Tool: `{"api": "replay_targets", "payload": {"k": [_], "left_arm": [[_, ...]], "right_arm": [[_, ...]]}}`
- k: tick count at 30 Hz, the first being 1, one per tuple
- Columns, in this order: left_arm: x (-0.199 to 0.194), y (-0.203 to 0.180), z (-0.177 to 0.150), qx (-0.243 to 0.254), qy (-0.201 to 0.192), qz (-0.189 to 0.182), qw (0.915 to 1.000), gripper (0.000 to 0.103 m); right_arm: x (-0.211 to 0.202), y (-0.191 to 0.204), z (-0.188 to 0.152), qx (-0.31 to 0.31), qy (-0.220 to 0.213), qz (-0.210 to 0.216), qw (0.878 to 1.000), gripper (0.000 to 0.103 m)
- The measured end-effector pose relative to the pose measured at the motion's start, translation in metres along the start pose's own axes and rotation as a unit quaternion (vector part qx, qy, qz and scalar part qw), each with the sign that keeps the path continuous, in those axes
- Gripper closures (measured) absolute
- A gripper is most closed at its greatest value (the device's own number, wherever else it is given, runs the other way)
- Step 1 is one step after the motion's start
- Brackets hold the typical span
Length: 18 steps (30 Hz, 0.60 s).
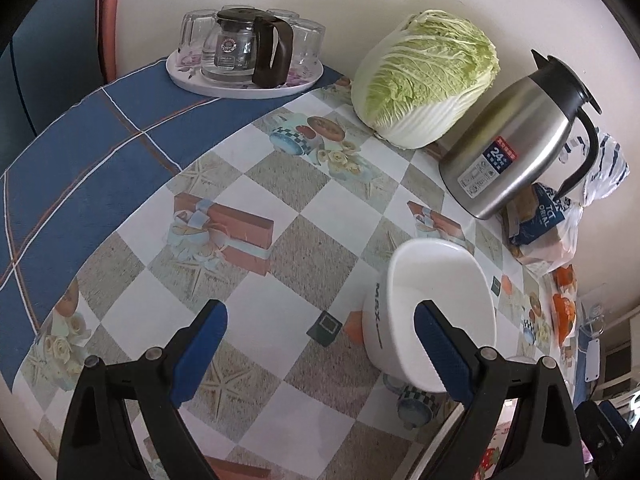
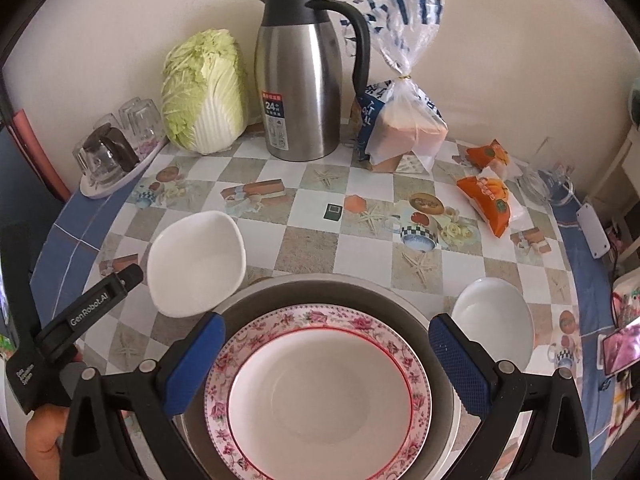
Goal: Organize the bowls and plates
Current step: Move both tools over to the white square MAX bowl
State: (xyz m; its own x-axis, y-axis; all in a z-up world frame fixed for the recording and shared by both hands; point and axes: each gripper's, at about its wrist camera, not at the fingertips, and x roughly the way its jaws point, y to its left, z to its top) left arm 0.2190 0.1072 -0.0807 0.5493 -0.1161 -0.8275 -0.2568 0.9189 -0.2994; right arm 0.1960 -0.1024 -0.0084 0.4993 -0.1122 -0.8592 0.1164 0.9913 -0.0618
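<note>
A white square bowl [image 1: 436, 304] stands on the table; it also shows in the right wrist view [image 2: 196, 264]. My left gripper [image 1: 320, 344] is open, its right finger [image 1: 440, 352] over the bowl's near rim, its left finger clear of it. A floral plate [image 2: 320, 388] lies in a grey metal dish [image 2: 436, 328]. A round white bowl [image 2: 494, 324] sits to the right of them. My right gripper [image 2: 326, 356] is open and empty above the floral plate.
A napa cabbage [image 2: 206, 92], steel thermos jug [image 2: 298, 88] and bagged bread [image 2: 404, 120] stand along the wall. A tray of glasses with a glass pot [image 1: 244, 60] is at the far left. Orange snack packs [image 2: 488, 196] lie at right.
</note>
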Motion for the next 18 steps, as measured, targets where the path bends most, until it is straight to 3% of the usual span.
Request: {"api": "replay_targets", "payload": {"k": [5,9,18], "left_arm": [[0.006,0.007,0.008,-0.028,0.018,-0.041,0.9986,0.008],[0.013,0.005,0.010,-0.031,0.034,-0.047,0.9978,0.008],[0.027,0.006,0.012,-0.044,0.058,-0.058,0.9957,0.008]], "right_arm": [[0.009,0.010,0.017,-0.004,0.004,0.027,1.000,0.000],[0.023,0.018,0.028,0.007,0.020,0.057,0.998,0.005],[0.055,0.041,0.039,-0.009,0.067,0.050,0.996,0.021]]}}
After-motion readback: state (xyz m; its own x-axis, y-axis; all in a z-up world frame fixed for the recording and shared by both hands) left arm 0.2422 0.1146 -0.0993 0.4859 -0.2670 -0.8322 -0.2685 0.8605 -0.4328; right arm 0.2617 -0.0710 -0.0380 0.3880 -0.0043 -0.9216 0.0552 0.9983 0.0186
